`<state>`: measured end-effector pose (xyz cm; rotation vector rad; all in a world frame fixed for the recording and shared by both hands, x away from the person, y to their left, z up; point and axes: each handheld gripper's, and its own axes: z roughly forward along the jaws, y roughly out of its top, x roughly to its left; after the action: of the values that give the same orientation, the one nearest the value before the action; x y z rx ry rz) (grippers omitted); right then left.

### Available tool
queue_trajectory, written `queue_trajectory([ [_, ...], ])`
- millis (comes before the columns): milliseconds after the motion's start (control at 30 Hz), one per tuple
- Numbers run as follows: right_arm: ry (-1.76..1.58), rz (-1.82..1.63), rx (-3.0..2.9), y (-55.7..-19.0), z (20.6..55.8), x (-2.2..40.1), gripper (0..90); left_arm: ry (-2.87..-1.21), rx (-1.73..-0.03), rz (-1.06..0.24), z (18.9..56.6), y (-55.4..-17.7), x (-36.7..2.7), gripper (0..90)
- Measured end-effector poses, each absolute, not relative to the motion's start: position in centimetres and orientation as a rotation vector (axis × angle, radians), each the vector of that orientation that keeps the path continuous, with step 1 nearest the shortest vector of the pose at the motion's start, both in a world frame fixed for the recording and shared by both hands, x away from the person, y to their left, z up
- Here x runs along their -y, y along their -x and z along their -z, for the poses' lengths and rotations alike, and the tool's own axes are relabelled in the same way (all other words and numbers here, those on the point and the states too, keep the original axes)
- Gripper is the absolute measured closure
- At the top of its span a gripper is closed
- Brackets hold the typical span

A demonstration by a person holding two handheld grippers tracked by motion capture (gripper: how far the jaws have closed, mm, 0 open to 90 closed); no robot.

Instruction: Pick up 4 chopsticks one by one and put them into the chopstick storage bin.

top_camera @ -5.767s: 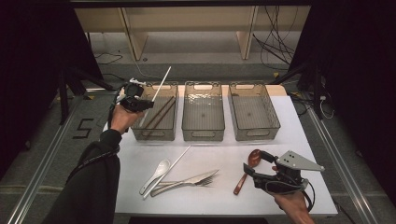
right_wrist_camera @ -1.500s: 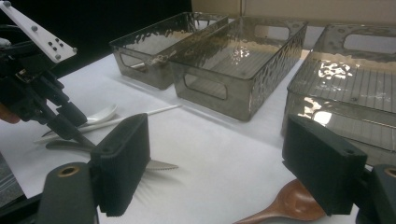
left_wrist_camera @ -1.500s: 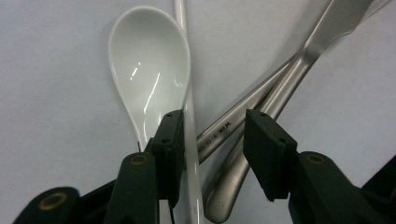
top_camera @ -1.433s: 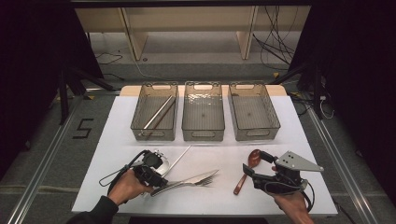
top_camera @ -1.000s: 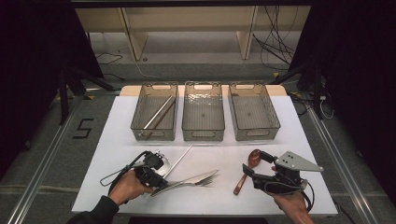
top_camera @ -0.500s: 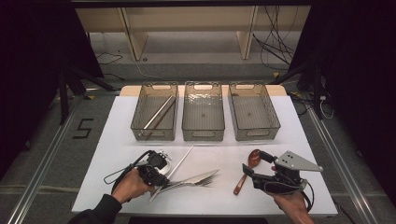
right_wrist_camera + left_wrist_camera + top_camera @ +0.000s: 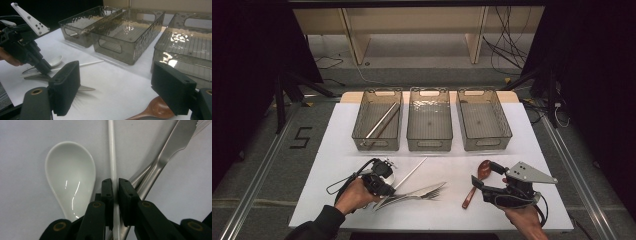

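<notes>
The white chopstick lies on the white table in the little pile of cutlery in front of the left bin, right next to the white ceramic spoon and crossing over the steel knife and forks. The left gripper has just been closing its jaws and now they're pinched tight on that chopstick, so this looks like the grab step of sorting it into a bin. There's already a pair of sticks sitting in the left bin, so my guess is that's where this one belongs. Next move needs a clean straight lift so the thin stick doesn't swivel or drag the knife along, then carry it forward and over the bin wall. The right gripper hangs with its jaws wide apart around nothing, just beside the wooden spoon over on the right.
</notes>
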<state>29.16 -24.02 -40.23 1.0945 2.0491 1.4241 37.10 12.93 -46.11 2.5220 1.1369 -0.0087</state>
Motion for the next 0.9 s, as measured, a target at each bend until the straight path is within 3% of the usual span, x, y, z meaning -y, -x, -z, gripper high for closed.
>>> queue_trajectory([
  [900, -1.096, -1.426, -2.047, -29.17, 40.21, 24.05, 24.2, -2.568, -1.035, -0.089, 46.07, -37.05, -12.07, 83.9],
])
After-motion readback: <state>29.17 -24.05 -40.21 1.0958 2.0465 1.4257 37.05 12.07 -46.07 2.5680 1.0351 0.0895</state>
